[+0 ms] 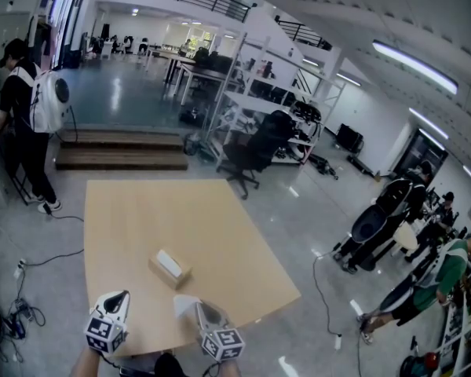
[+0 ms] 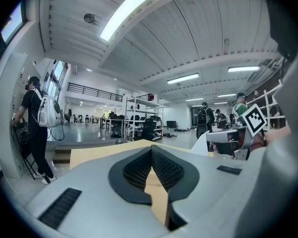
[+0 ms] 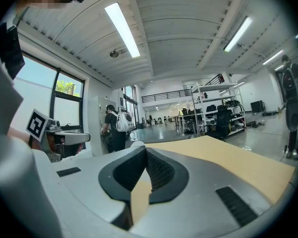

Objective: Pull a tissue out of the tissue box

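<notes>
The tissue box [image 1: 169, 267], tan with a white top, lies on the wooden table [image 1: 165, 210] just beyond both grippers. A white tissue [image 1: 184, 305] stands up at the tip of my right gripper [image 1: 198, 306], whose jaws are shut on its edge. The same tissue [image 2: 202, 144] shows as a white triangle in the left gripper view, and peeks past the closed tips [image 3: 133, 145] in the right gripper view. My left gripper [image 1: 124, 295] hovers over the table's near edge to the left. Its jaws [image 2: 152, 150] meet at the tips with nothing between them.
A person with a white backpack [image 1: 31, 100] stands at the far left by wooden steps [image 1: 122, 151]. A black office chair [image 1: 255, 148] and shelving [image 1: 259, 93] stand beyond the table. Several people [image 1: 412, 210] are at the right. Cables [image 1: 31, 261] lie on the floor.
</notes>
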The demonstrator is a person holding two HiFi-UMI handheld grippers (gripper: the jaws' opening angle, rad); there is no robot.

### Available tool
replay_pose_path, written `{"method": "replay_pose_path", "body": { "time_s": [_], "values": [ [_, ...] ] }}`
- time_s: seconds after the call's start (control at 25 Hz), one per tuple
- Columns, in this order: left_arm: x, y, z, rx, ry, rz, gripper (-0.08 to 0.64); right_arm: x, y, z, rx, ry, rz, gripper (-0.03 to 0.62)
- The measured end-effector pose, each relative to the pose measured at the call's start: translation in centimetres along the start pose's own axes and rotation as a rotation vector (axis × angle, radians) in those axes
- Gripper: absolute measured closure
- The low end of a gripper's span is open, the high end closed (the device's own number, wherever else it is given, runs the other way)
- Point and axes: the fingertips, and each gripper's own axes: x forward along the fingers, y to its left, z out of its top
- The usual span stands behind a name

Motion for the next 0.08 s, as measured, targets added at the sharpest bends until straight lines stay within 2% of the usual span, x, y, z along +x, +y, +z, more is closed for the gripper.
{"method": "replay_pose_path", "body": {
  "time_s": [0.08],
  "values": [
    [0.16,-0.15,-0.07,-0.002,0.003,-0.005,0.552,0.01,-0.16,0.10,0.001,-0.001,0.000,0.591]
  ]
}}
